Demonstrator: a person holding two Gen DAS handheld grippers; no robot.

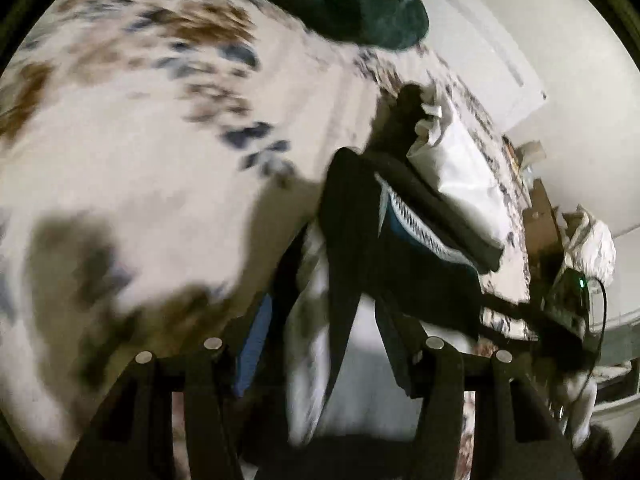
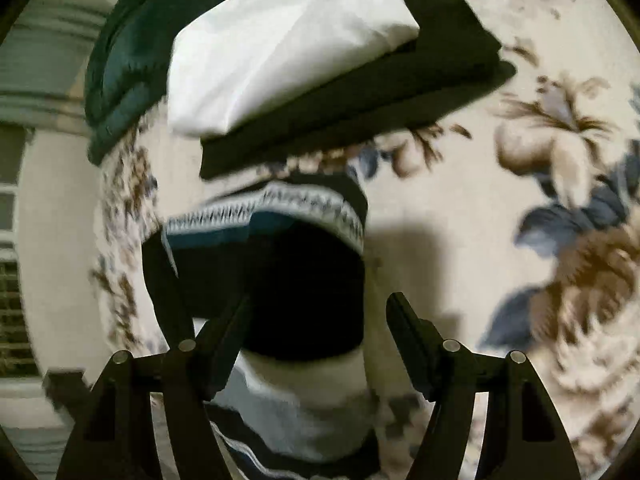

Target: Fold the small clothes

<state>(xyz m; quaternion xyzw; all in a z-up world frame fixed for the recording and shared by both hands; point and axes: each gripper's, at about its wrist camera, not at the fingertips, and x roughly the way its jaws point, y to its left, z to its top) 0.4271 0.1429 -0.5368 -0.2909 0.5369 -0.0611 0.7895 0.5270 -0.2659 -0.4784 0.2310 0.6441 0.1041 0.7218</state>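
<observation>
A dark garment with a white patterned band lies on the floral bedsheet, with a pale grey-white cloth just in front of it. My right gripper hangs over them with its jaws wide apart; the left finger overlaps the dark garment and the right finger stands over bare sheet. In the left wrist view the same banded garment lies to the right. My left gripper is open, blurred, with white cloth and a black strip seen between its fingers; no pad visibly presses on them.
Behind the banded garment lies a stack of a folded white piece on a folded black one. A dark green towel lies at the sheet's far left edge. The green towel also shows in the left wrist view, with clutter beyond the bed.
</observation>
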